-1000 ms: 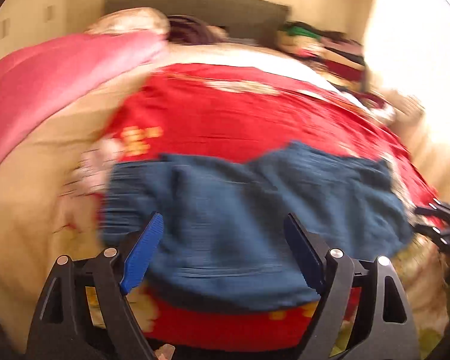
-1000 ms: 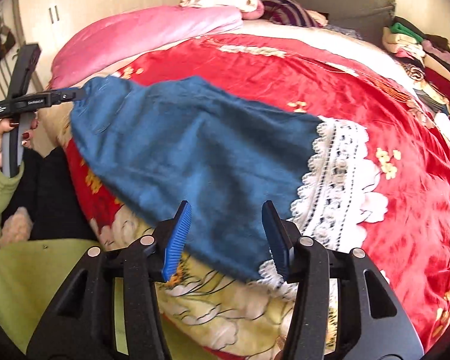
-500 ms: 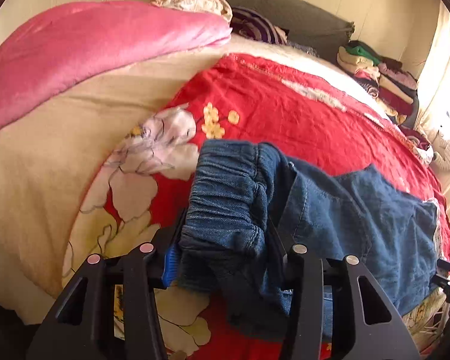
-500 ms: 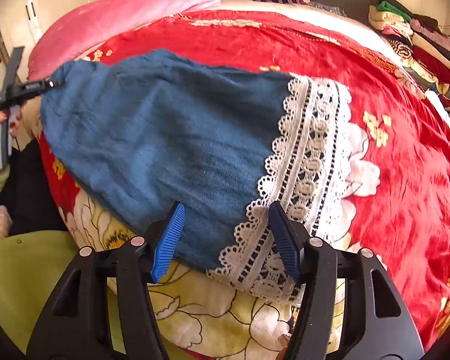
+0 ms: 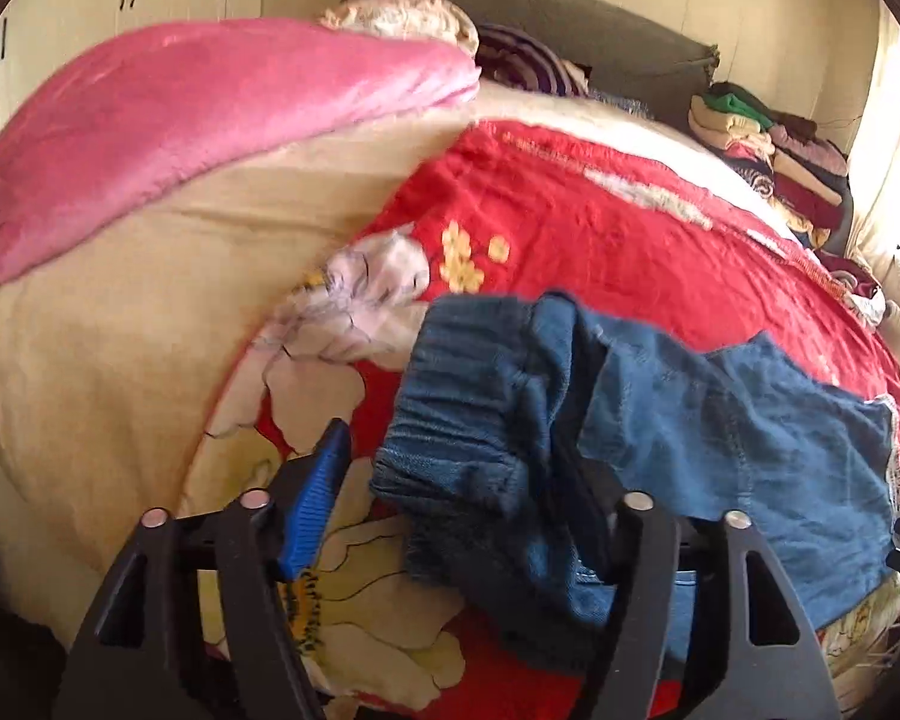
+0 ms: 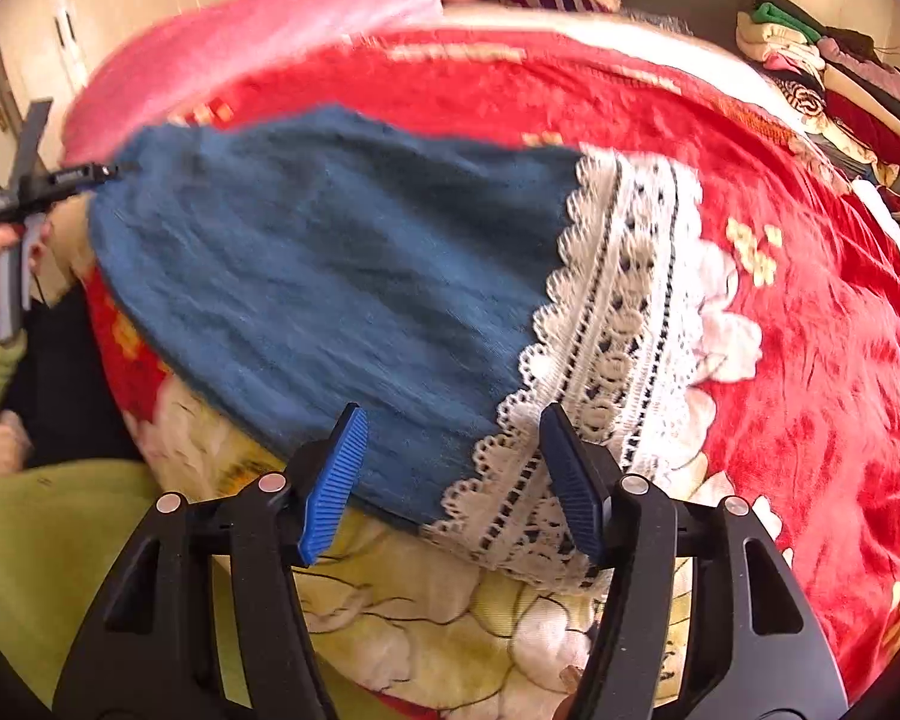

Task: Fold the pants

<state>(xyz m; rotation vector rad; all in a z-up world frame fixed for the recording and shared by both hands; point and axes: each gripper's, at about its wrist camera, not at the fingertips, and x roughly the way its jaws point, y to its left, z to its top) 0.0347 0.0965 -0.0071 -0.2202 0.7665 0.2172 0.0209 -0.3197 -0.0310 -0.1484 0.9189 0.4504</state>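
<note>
Blue denim pants (image 6: 330, 276) lie spread across the red flowered bedspread (image 6: 810, 360), their white lace hem (image 6: 618, 324) toward my right gripper. My right gripper (image 6: 453, 420) is open, its blue pads on either side of the hem's near corner without pressing it. In the left wrist view the gathered elastic waistband (image 5: 468, 414) sits bunched between the jaws of my left gripper (image 5: 450, 450), which are opening. The left pad stands clear of the cloth, and denim drapes over and hides the right finger. A hand holds the left gripper (image 6: 60, 180) at the waistband end.
A pink blanket (image 5: 198, 120) lies along the bed's left side on a beige sheet (image 5: 90, 360). Pillows and a grey headboard (image 5: 600, 30) are at the far end. Folded clothes (image 6: 840, 90) are stacked at the far right. A green-clad lap (image 6: 60, 540) is at the near left.
The left gripper came down and closed on the waistband, and now its jaws have spread again, with the left pad off the cloth. The right gripper edged up to the lace hem, its jaws slightly wider.
</note>
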